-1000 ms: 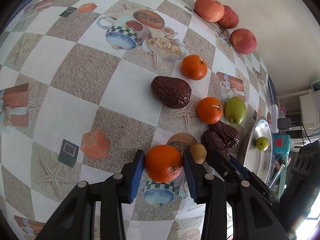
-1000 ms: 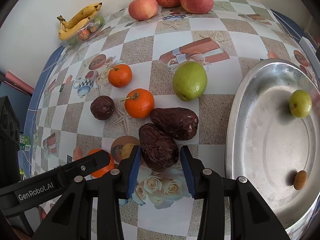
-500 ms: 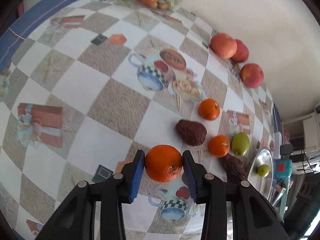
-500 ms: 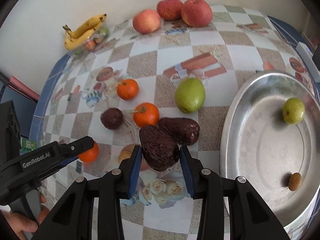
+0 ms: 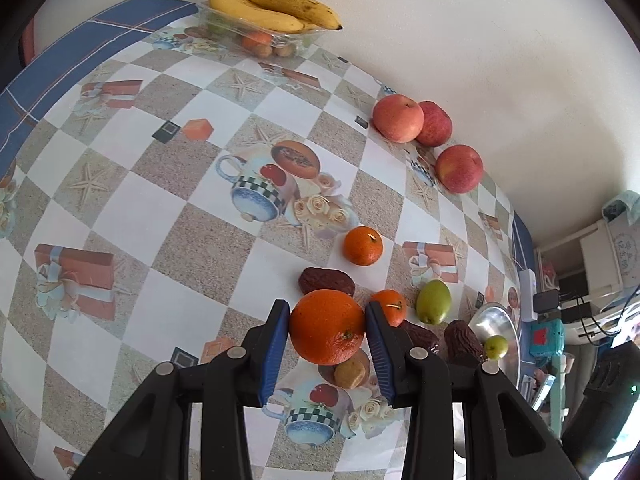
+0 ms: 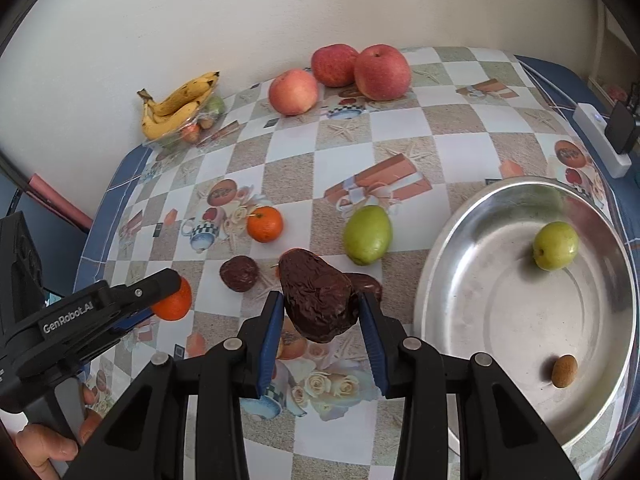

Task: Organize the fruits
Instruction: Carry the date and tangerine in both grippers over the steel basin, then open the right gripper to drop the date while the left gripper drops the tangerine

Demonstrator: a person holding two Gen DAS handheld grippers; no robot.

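At the far left corner of the table (image 6: pixel 400 128), against the wall, a clear tray (image 6: pixel 188 128) carries a bunch of bananas (image 6: pixel 176 104), stems toward the left.

The left gripper (image 5: pixel 327 328) points steeply down, and its blue pads are closed on the flanks of a large orange (image 5: pixel 326 326), lifted clear of the cloth; the orange is round, its stem dimple facing down and toward the camera. From the right wrist view a hand (image 6: pixel 48 440) grips the handle of this tool at the table's near left edge.

Under and beyond the large orange lie a small tan fruit (image 5: pixel 351 373), a wrinkled brown fruit (image 5: pixel 326 280) and two tangerines (image 5: pixel 363 245), all near the table's middle.

The right gripper (image 6: pixel 320 308) is also tilted steeply down and has its pads pressed on a dark wrinkled avocado (image 6: pixel 316 294), raised off the table with its long axis running from far left to near right, the narrow end nearest. Another brown fruit (image 6: pixel 366 282) lies just behind it.

Three apples (image 6: pixel 382 72) sit along the far edge. A green pear (image 6: pixel 368 234) lies between the avocado and a metal bowl (image 6: pixel 460 248) at the right edge, which holds a small green fruit (image 6: pixel 555 246) and a brown kiwi (image 6: pixel 564 371).
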